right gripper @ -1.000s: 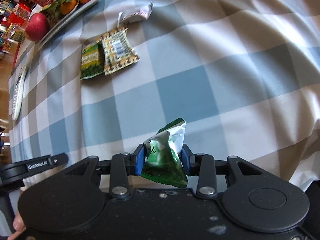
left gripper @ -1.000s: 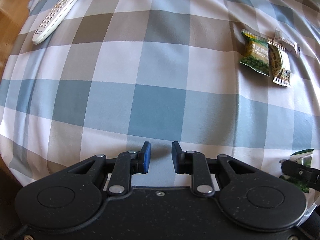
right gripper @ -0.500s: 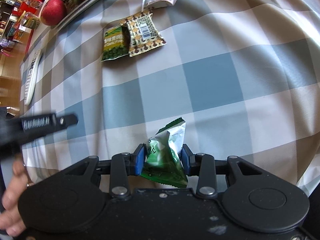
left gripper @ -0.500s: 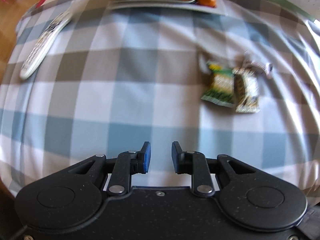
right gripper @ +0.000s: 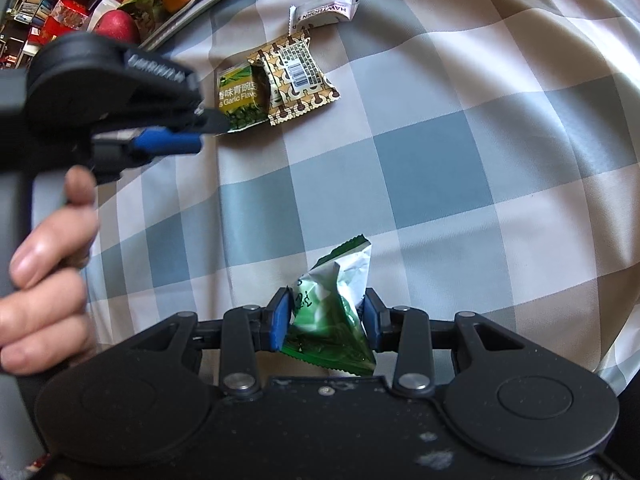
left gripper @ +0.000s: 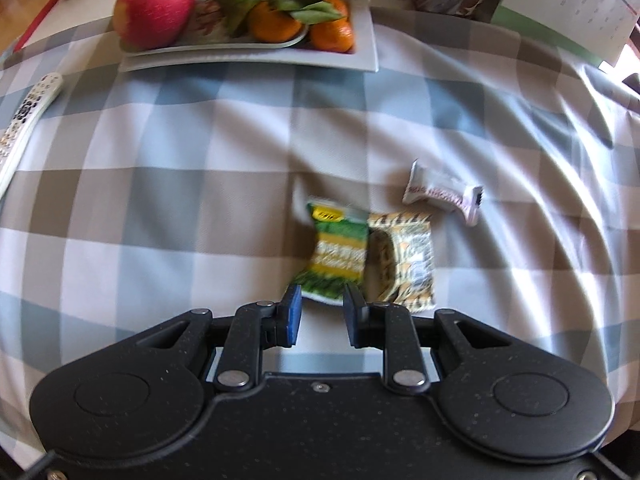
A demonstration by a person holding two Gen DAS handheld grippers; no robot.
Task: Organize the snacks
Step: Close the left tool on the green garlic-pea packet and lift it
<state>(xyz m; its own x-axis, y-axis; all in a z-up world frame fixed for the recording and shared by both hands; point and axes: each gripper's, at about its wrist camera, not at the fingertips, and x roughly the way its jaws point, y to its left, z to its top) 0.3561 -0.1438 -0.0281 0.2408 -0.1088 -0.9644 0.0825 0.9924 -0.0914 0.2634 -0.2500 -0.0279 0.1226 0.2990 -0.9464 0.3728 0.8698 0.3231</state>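
So the left gripper (left gripper: 319,314) has slid across the blue, grey and white checked tablecloth (left gripper: 160,200) since a second ago and is now hanging right over the near end of the flat green-and-yellow garlic pea packet (left gripper: 338,258). Its blue pads are sitting slightly apart with nothing between them. That packet is lying flat, long axis running away from the left wrist camera, with the tan patterned foil packet (left gripper: 412,260) overlapping its right edge. The white hawthorn bar wrapper (left gripper: 440,194) is lying just beyond, long axis slanted. Meanwhile the right gripper (right gripper: 326,320) is pinching the crinkly green-and-white foil snack bag (right gripper: 336,300), its torn-looking tip pointing up and away from the camera. White fruit tray (left gripper: 366,52) is sitting at the far edge.
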